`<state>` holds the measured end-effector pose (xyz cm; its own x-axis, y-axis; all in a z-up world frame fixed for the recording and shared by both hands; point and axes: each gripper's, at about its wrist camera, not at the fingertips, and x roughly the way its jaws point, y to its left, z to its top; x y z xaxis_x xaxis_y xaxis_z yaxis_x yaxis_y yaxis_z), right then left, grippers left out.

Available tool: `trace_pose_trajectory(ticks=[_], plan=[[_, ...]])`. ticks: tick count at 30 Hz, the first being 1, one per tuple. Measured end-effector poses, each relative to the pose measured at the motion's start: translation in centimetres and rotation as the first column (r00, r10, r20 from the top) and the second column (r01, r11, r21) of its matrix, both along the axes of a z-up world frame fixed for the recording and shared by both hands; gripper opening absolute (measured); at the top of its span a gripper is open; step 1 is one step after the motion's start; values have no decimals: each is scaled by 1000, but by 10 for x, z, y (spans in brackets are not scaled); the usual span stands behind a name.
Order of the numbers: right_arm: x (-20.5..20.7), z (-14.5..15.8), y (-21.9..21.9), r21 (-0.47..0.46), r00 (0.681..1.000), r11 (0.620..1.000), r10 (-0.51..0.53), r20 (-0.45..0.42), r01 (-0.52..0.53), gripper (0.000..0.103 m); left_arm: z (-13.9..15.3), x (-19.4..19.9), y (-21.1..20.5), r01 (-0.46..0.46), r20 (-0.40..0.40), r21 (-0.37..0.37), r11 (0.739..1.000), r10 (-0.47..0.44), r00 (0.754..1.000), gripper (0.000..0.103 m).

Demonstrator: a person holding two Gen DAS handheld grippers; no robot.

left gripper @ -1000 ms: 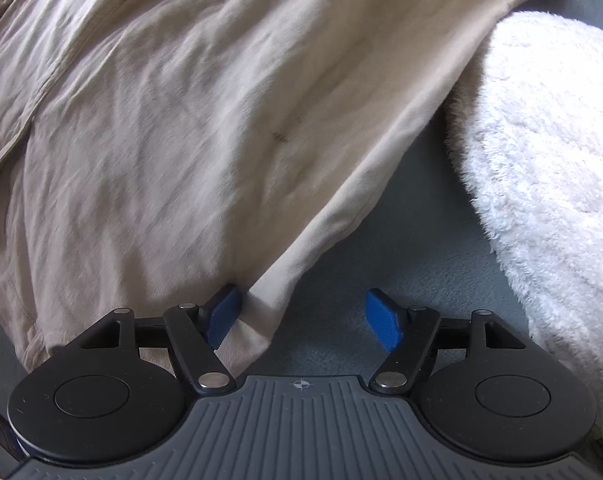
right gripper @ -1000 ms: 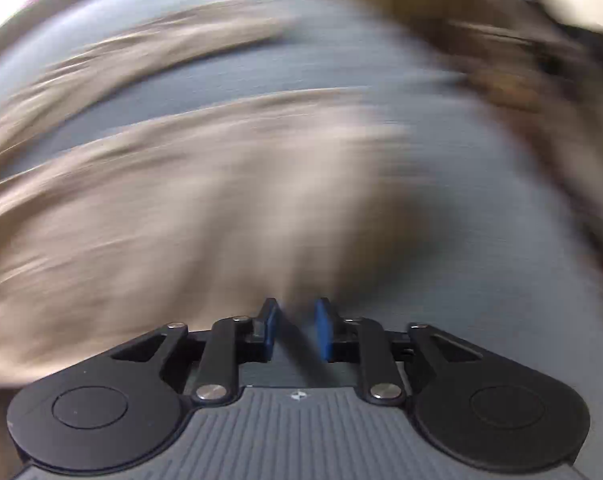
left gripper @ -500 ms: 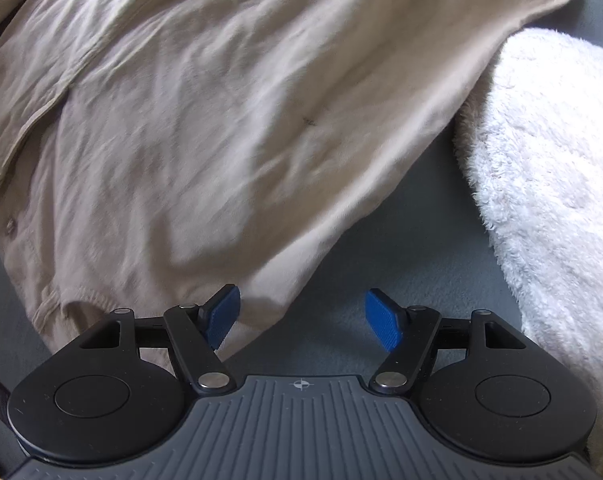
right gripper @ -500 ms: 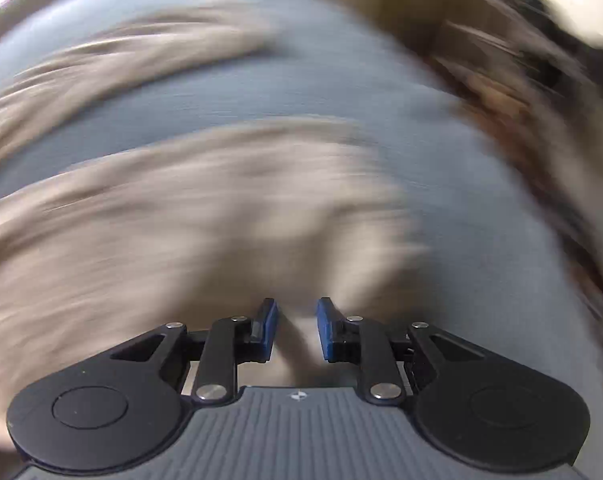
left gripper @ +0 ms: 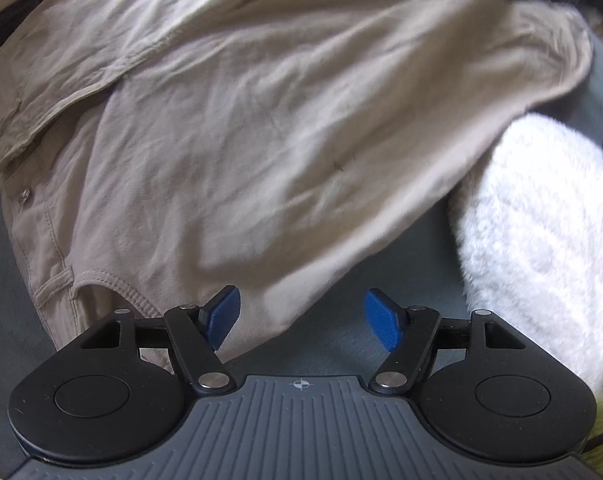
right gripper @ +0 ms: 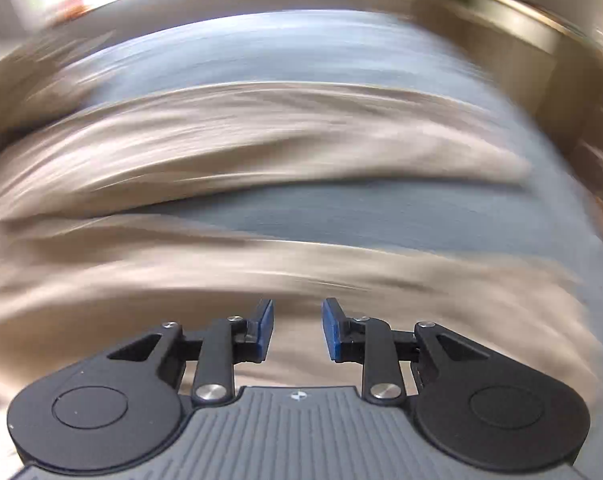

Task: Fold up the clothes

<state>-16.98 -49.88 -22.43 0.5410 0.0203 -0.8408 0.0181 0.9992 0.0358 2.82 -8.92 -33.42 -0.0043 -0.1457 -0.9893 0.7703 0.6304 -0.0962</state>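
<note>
Now my left gripper (left gripper: 301, 314) hangs with jaws wide and empty at the beige trousers' (left gripper: 261, 140) near edge; right gripper (right gripper: 297, 328) jaws part-open, empty, over blurred cloth. Closing carelessly might pinch just one layer, near the white towel (left gripper: 541, 240).

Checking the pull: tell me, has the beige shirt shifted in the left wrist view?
Yes. The beige shirt slid rightward, now overlapping the white fluffy towel.

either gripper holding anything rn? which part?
Nothing held. Left gripper open at the beige garment's edge; right gripper open over blurred fabric.
</note>
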Motion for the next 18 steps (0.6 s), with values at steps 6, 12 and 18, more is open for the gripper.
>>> trace_pose_trajectory(ticks=[6, 12, 18], plan=[[24, -36, -16, -77, 992, 994, -89, -94, 82, 29, 48, -77, 41, -3, 14, 29, 1000, 2, 1000, 70], [-22, -18, -123, -149, 770, 773, -632, -94, 616, 31, 36, -68, 50, -12, -14, 23, 1000, 13, 1000, 70], [16, 11, 11, 52, 962, 962, -267, -62, 270, 31, 29, -62, 52, -29, -31, 28, 999, 30, 999, 70]])
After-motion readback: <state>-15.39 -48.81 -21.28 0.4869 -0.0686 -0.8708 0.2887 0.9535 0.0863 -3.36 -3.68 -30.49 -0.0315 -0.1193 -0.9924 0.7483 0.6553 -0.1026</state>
